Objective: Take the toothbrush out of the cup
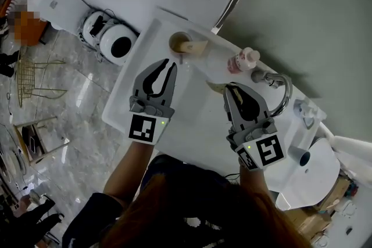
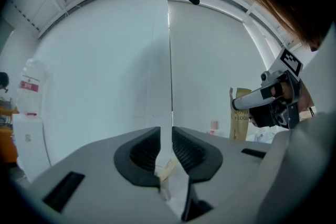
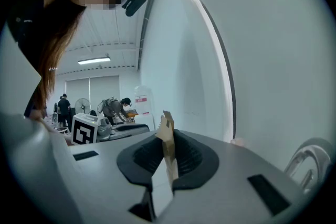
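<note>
In the head view a tan cup (image 1: 179,42) stands at the far rim of a white sink (image 1: 192,125), with a kraft-coloured piece (image 1: 196,48) leaning out of it to the right. My left gripper (image 1: 170,64) hovers just short of the cup. Its jaws are shut on a thin white strip (image 2: 165,145) with a tan bit at its base; I cannot tell what it is. My right gripper (image 1: 231,89) is over the sink's right side, shut on a kraft toothbrush box (image 3: 168,139). The same box (image 2: 240,113) shows in the left gripper view.
A pink and white bottle (image 1: 243,60) and a chrome faucet (image 1: 280,89) stand at the sink's far right. A white round machine (image 1: 113,40) and a wire rack (image 1: 35,78) sit on the marble floor at the left. People work far off (image 3: 113,107).
</note>
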The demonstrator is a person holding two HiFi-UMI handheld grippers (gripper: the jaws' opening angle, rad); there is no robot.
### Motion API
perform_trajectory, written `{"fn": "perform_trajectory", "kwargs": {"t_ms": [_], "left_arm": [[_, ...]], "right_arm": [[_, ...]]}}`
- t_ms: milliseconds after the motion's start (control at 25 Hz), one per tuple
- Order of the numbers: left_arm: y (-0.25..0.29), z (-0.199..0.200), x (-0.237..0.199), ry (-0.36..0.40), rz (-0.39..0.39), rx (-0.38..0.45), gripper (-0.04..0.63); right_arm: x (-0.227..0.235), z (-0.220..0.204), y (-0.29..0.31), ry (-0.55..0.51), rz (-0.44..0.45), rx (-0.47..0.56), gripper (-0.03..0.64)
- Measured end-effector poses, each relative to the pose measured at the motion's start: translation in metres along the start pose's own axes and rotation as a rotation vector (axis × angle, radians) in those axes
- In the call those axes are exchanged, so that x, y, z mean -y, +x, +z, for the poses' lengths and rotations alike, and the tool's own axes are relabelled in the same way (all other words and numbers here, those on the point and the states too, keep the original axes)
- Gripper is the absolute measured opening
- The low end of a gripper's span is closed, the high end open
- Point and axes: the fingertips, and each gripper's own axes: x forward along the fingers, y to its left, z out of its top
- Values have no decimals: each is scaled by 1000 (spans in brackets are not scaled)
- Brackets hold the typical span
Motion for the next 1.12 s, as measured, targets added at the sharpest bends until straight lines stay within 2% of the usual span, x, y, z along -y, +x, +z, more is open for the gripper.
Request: {"fn": "perform_trajectory", "kwargs": {"t_ms": [120, 200, 320, 440, 520, 640, 760, 880, 960, 1040, 1120], "left_arm": [[20, -20, 3, 33, -32, -43, 126], [32, -39, 4, 83, -56, -96, 180], [49, -69, 8, 132, -85, -188, 212], [66, -96, 13, 123, -108, -255, 222], [76, -106, 14, 121, -113, -270, 222], [87, -107, 18, 159, -112, -252, 222], [92, -105, 18, 165, -93, -233, 214], [93, -102, 13, 156, -76, -218, 98], [95, -91, 10, 128, -70, -157, 81], [96, -70, 9, 88, -68, -59, 72], [91, -50, 9, 69, -68, -9, 72]], "right_arm": [[15, -7, 6, 1, -20, -10, 52], [23, -12, 10, 4, -33, -16, 52], [33, -17, 14, 12, -49, -24, 52], [41, -21, 16, 22, -61, -30, 52], [46, -23, 16, 30, -70, -30, 52], [54, -26, 14, 35, -83, -32, 52], [60, -27, 11, 39, -99, -32, 52], [62, -27, 9, 43, -109, -29, 52], [63, -28, 7, 44, -112, -28, 52], [63, -26, 5, 43, -112, -23, 52], [61, -23, 2, 38, -113, -13, 52]]}}
